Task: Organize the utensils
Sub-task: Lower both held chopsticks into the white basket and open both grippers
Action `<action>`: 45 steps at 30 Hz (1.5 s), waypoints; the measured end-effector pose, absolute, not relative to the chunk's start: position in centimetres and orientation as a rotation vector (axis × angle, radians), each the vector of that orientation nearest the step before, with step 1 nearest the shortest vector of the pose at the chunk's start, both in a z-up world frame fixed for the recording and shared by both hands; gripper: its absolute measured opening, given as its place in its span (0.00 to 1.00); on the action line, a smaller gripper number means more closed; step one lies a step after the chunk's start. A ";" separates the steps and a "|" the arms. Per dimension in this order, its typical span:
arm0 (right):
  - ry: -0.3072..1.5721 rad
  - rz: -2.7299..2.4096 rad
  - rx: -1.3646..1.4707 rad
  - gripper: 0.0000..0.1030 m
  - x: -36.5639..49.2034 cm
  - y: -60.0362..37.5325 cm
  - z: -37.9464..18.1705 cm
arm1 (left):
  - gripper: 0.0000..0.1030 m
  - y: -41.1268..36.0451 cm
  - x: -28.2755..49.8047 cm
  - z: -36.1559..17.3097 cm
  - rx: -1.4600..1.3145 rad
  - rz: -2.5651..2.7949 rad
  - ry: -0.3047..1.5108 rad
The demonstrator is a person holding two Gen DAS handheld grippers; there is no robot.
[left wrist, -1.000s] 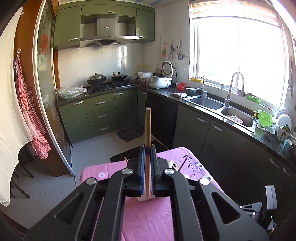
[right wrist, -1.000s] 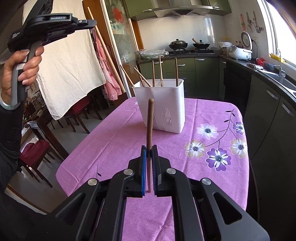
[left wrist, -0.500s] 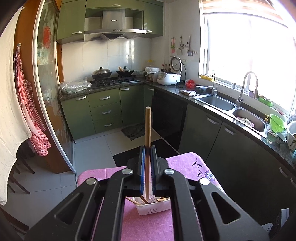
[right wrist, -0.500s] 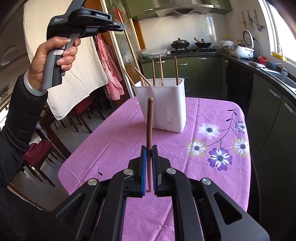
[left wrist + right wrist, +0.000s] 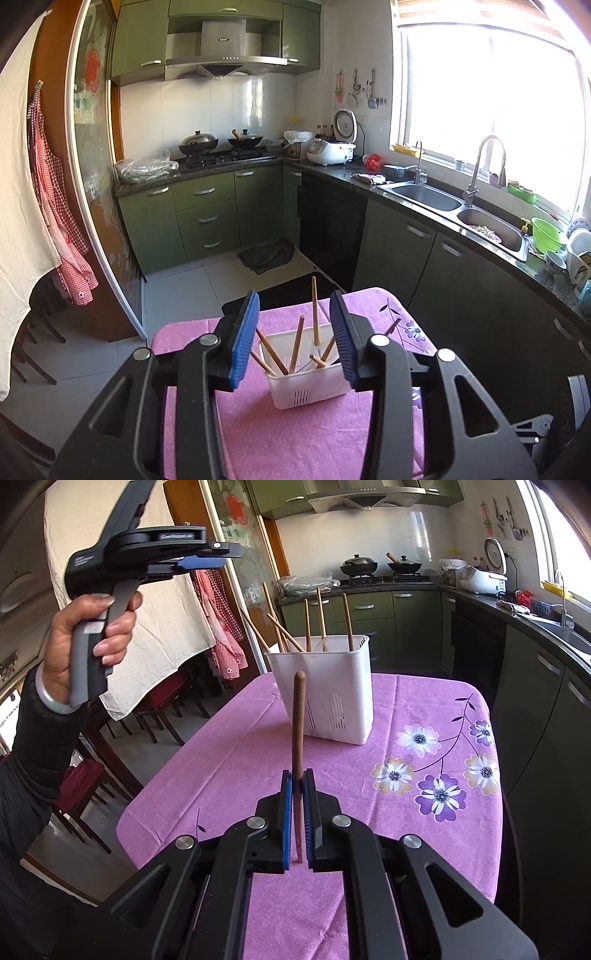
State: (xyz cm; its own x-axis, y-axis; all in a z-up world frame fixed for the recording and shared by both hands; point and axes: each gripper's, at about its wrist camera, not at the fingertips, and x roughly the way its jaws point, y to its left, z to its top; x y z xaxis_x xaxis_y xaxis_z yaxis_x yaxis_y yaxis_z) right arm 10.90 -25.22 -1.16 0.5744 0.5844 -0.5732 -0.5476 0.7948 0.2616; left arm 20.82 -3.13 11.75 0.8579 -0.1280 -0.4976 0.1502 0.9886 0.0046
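Two claws | left claw (image 5: 293, 332) spread | right claw (image 5: 297, 823) pinching one chopstick (image 5: 297, 723)

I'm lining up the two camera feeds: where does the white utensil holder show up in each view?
Left wrist: white utensil holder sits low centre, between the open left claw's fingers.
Right wrist: upper centre, beyond the chopstick gripped by the right claw.
Shared landmark: pink tablecloth.

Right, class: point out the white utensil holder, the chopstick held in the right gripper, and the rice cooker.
white utensil holder (image 5: 332, 686), right wrist view, front wall.
chopstick (image 5: 297, 716), right wrist view, upper shaft.
rice cooker (image 5: 330, 150), left wrist view, white body.
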 end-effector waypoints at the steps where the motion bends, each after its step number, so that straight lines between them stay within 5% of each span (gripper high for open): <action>1: 0.692 0.666 0.059 0.06 11.1 -25.2 -1.0 | 0.37 -3.1 19.6 11.5 0.047 -0.157 0.512; 9: 0.619 0.697 0.048 0.06 12.9 -24.1 3.8 | 0.37 -3.2 11.6 5.1 0.060 -0.215 0.546; 21: 0.388 0.569 0.079 0.06 21.0 -21.1 15.9 | 0.61 -2.1 7.9 2.0 0.019 -0.158 0.480; 27: 0.446 0.498 0.046 0.06 25.3 -18.9 14.9 | 0.76 -1.5 7.5 2.4 0.019 -0.140 0.453; 30: 0.481 0.490 0.040 0.07 26.7 -18.3 13.8 | 0.92 -1.3 7.3 2.5 0.016 -0.130 0.437; 45: 0.554 0.488 0.009 0.07 28.6 -17.6 10.6 | 0.93 -2.4 7.0 1.9 0.018 -0.124 0.454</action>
